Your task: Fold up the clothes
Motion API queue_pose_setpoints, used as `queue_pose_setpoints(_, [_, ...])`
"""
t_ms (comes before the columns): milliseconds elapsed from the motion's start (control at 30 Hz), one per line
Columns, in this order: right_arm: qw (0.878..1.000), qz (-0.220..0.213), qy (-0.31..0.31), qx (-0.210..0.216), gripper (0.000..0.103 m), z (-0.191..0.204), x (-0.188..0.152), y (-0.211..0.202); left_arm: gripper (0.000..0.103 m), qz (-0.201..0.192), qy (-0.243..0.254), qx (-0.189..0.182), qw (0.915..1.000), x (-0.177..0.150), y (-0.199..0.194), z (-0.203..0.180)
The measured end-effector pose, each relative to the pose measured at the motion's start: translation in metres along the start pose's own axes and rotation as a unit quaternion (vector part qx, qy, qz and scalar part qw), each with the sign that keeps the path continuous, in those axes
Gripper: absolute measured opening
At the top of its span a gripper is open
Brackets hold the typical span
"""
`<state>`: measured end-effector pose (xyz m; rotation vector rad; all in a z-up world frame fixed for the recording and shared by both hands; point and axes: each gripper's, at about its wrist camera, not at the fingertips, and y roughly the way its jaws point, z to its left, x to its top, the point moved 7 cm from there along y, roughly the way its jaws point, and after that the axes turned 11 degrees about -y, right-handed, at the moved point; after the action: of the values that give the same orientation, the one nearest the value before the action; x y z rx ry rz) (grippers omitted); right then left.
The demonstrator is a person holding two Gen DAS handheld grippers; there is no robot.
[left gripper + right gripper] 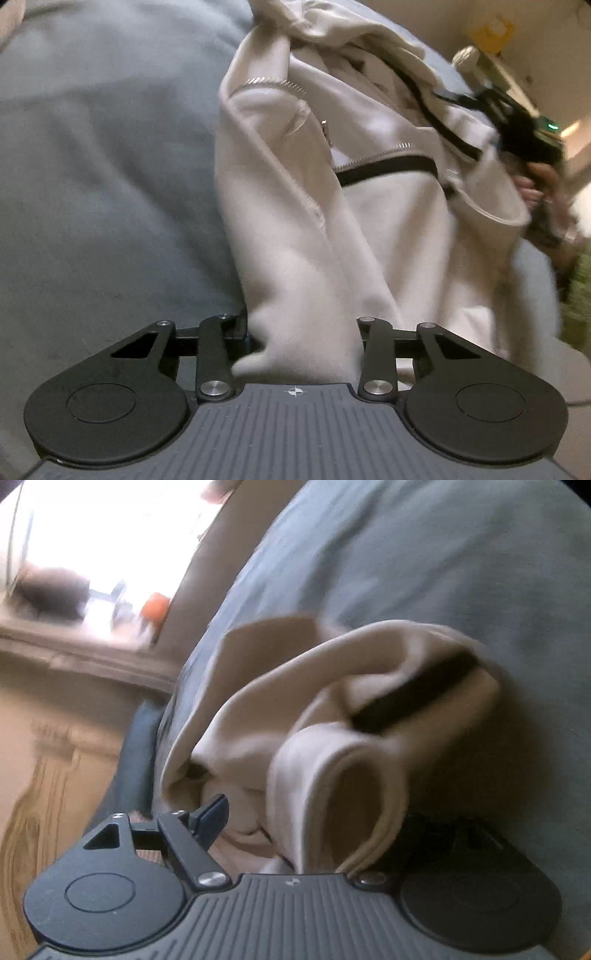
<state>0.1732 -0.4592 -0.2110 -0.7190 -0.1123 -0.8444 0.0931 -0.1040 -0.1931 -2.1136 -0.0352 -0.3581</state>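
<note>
A: Biggest thing first?

B: Grey-blue bedsheet (pixel 92 166), fills the whole background in both wrist views. On it, and partly lifted off it, the white hoodie (pixel 314 229): cream fleece, silver zipper (pixel 273 83) across its upper part, black trim band (pixel 388 170) lower right.

A: Where's the hoodie relative to your left gripper?

B: Right at it. A thick fold runs down from the middle of the view straight into my left gripper (pixel 303 343), and the fabric sits bunched between the two linkages. Clenched on that fold; the fingertips themselves are buried in cloth.

A: And the right?

B: In the left wrist view my right gripper (pixel 476 99) is at the upper right, at the hoodie's far edge, with my hand (pixel 535 184) behind it, blurred. In its own view the right gripper (pixel 295 834) has cloth piled against it, and a ribbed cuff (pixel 332 794) opens just ahead of the body. One dark blue finger (pixel 212 814) shows on the left, the other is hidden under fabric. It's grasping the hoodie there.

A: Anything smaller?

B: A black strip (pixel 417 694) in the folds beyond the cuff. Off the bed edge, a blurred orange object (pixel 155 609) on a ledge, too smeared to name.
</note>
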Motion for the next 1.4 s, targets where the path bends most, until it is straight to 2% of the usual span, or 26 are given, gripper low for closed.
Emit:
queue_pose_setpoints(133, [0.995,0.062,-0.045,0.068,0.081,0.038,0.004,0.029,0.036,0.045,-0.018,-0.062,0.9969,-0.026,-0.001,-0.018])
queue_pose_setpoints(200, [0.987,0.102,-0.080,0.097,0.082,0.066,0.000,0.053,0.036,0.056,-0.010,-0.074,0.9956,-0.040,0.001,-0.030])
queue_pose_setpoints(300, [0.966,0.181,-0.128,0.132,0.081,0.110,-0.023,0.093,0.035,0.062,0.004,-0.083,0.9946,-0.061,0.003,-0.047])
queue_pose_setpoints(367, [0.942,0.245,-0.170,0.150,0.082,0.142,-0.050,0.119,0.035,0.068,-0.003,-0.094,0.9932,-0.073,0.002,-0.055])
queue_pose_setpoints(467, [0.888,0.347,-0.243,0.179,0.082,0.193,-0.111,0.133,0.035,0.078,-0.019,-0.113,0.9903,-0.091,-0.001,-0.065])
queue_pose_setpoints(567, [0.831,0.430,-0.280,0.214,0.082,0.233,-0.163,0.129,0.035,0.097,-0.026,-0.136,0.9856,-0.114,-0.005,-0.082])
queue_pose_setpoints(600, [0.809,0.457,-0.292,0.226,0.082,0.245,-0.181,0.124,0.035,0.107,-0.019,-0.144,0.9837,-0.126,-0.006,-0.092])
queue_pose_setpoints(667, [0.754,0.518,-0.317,0.250,0.081,0.263,-0.228,0.101,0.035,0.126,-0.004,-0.159,0.9792,-0.149,-0.009,-0.110])
queue_pose_setpoints(700, [0.731,0.538,-0.336,0.253,0.081,0.271,-0.246,0.089,0.035,0.133,0.002,-0.164,0.9774,-0.158,-0.011,-0.117])
queue_pose_setpoints(800, [0.656,0.592,-0.391,0.258,0.079,0.294,-0.298,0.052,0.037,0.125,0.004,-0.155,0.9800,-0.164,-0.012,-0.117])
queue_pose_setpoints(833, [0.639,0.601,-0.408,0.253,0.078,0.300,-0.310,0.043,0.039,0.122,0.005,-0.152,0.9809,-0.166,-0.013,-0.117])
queue_pose_setpoints(900, [0.673,0.561,-0.436,0.205,0.078,0.307,-0.294,0.043,0.044,0.117,0.007,-0.145,0.9825,-0.170,-0.014,-0.117])
queue_pose_setpoints(967, [0.736,0.500,-0.431,0.151,0.080,0.302,-0.258,0.037,0.051,0.113,0.008,-0.137,0.9841,-0.170,-0.020,-0.111])
queue_pose_setpoints(1033, [0.806,0.422,-0.403,0.101,0.085,0.294,-0.214,0.016,0.058,0.108,0.017,-0.125,0.9861,-0.169,-0.029,-0.101])
queue_pose_setpoints(1100, [0.861,0.350,-0.361,0.077,0.086,0.282,-0.177,-0.019,0.068,0.104,0.026,-0.113,0.9878,-0.169,-0.042,-0.090])
queue_pose_setpoints(1133, [0.882,0.320,-0.337,0.075,0.086,0.277,-0.169,-0.040,0.072,0.099,0.027,-0.108,0.9889,-0.169,-0.048,-0.085])
queue_pose_setpoints(1200, [0.918,0.258,-0.291,0.074,0.088,0.267,-0.161,-0.085,0.072,0.089,0.030,-0.096,0.9910,-0.169,-0.061,-0.075])
queue_pose_setpoints(1267, [0.943,0.205,-0.254,0.069,0.089,0.251,-0.160,-0.125,0.072,0.084,0.026,-0.084,0.9926,-0.173,-0.071,-0.065])
queue_pose_setpoints(1400, [0.969,0.141,-0.196,0.047,0.089,0.215,-0.170,-0.184,0.074,0.082,0.018,-0.072,0.9939,-0.185,-0.086,-0.051])
